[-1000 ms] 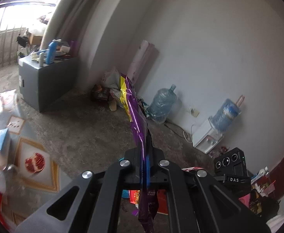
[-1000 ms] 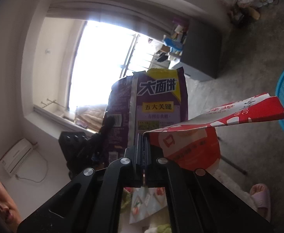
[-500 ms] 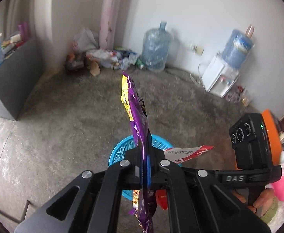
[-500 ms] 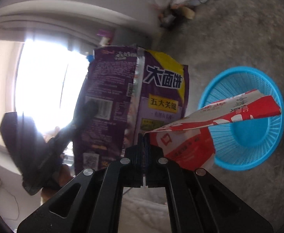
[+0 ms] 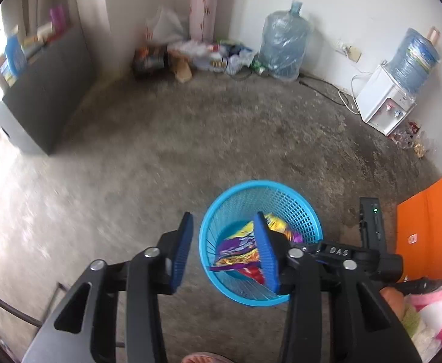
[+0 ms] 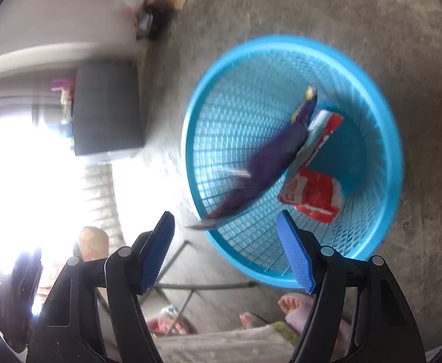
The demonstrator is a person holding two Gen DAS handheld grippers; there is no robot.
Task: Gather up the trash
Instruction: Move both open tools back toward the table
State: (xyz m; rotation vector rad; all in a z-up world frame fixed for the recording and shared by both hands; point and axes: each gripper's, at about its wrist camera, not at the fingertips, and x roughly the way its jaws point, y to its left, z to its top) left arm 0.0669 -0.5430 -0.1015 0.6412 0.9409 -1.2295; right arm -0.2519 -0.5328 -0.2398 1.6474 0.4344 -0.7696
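Both wrappers, clamped in the grippers half a second ago, now lie inside the blue plastic basket (image 6: 384, 139), and both sets of jaws have sprung wide apart with nothing between them. Seen from the left gripper (image 5: 225, 245), the round, lattice-walled basket (image 5: 230, 208) stands on the rough, mottled concrete floor (image 5: 166, 157), its rim smooth and its sides pierced with small square openings. Crinkled foil shows within: the purple snack bag (image 5: 236, 249), glossy with yellow and orange patches, rests over the red wrapper (image 5: 252, 272) near the bottom. Ribbed blue pads line each black finger (image 5: 181, 251). From the right gripper (image 6: 225, 246), the purple snack bag (image 6: 269, 163) slants edge-on across the mesh, one corner poking past the near rim, while the red wrapper (image 6: 314, 193), creased and printed red and white, sits just beside it against the basket's floor and wall; motion blur softens both. Along the far white wall stand a clear ribbed water jug (image 5: 284, 48), a white water dispenser (image 5: 384, 109) topped by a blue bottle, a pale pink roll (image 5: 204, 3) upright in the corner, and a heap of bags and litter (image 5: 199, 57). A dark grey cabinet (image 5: 45, 90) sits at left, a flat orange folder (image 5: 429, 227) at right.
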